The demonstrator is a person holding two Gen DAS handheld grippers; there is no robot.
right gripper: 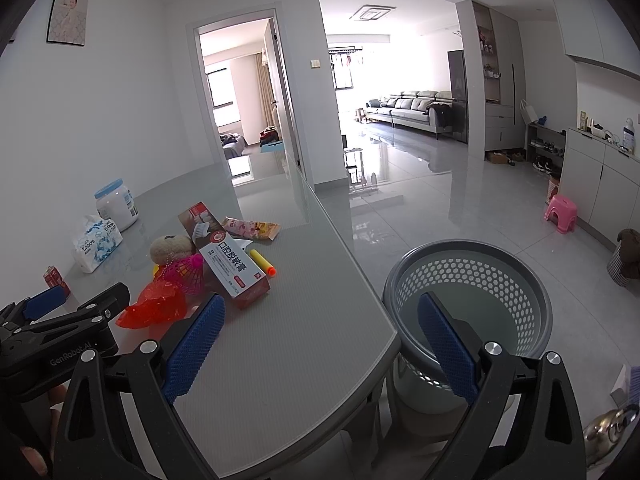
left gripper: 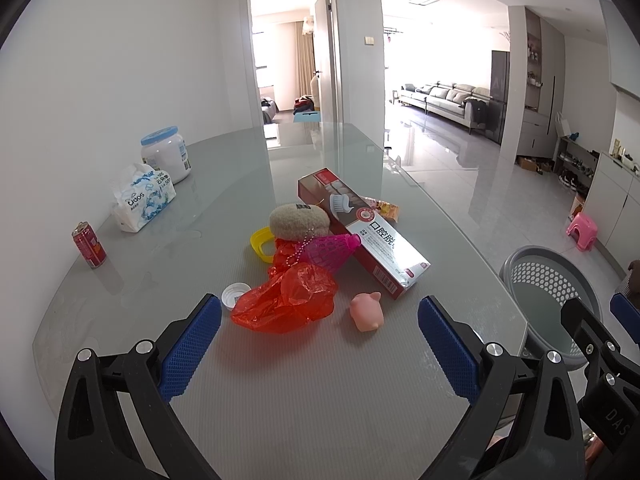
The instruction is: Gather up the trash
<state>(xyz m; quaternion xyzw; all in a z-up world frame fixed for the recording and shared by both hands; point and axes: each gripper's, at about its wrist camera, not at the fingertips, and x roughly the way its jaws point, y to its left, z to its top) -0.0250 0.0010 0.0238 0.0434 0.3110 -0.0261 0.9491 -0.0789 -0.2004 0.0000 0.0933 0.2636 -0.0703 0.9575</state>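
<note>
A heap of trash lies mid-table: a crumpled red plastic bag (left gripper: 286, 304), a red toothpaste box (left gripper: 360, 228), a pink shuttlecock (left gripper: 332, 252), a tan plush ball (left gripper: 298, 220), a pink pig toy (left gripper: 367, 312), a white cap (left gripper: 234, 295), a yellow ring (left gripper: 260, 244) and a snack wrapper (left gripper: 386, 210). A yellow foam dart (right gripper: 263, 263) shows beside the box in the right wrist view. My left gripper (left gripper: 320, 344) is open and empty just before the red bag. My right gripper (right gripper: 320, 344) is open and empty over the table's right edge, next to the grey perforated bin (right gripper: 466, 300).
A red can (left gripper: 89, 244), a tissue pack (left gripper: 142, 198) and a white jar with a blue lid (left gripper: 166, 154) stand along the table's left side by the wall. The bin (left gripper: 550, 292) stands on the floor right of the glass-topped table (left gripper: 280, 392). A pink stool (right gripper: 561, 213) stands farther off.
</note>
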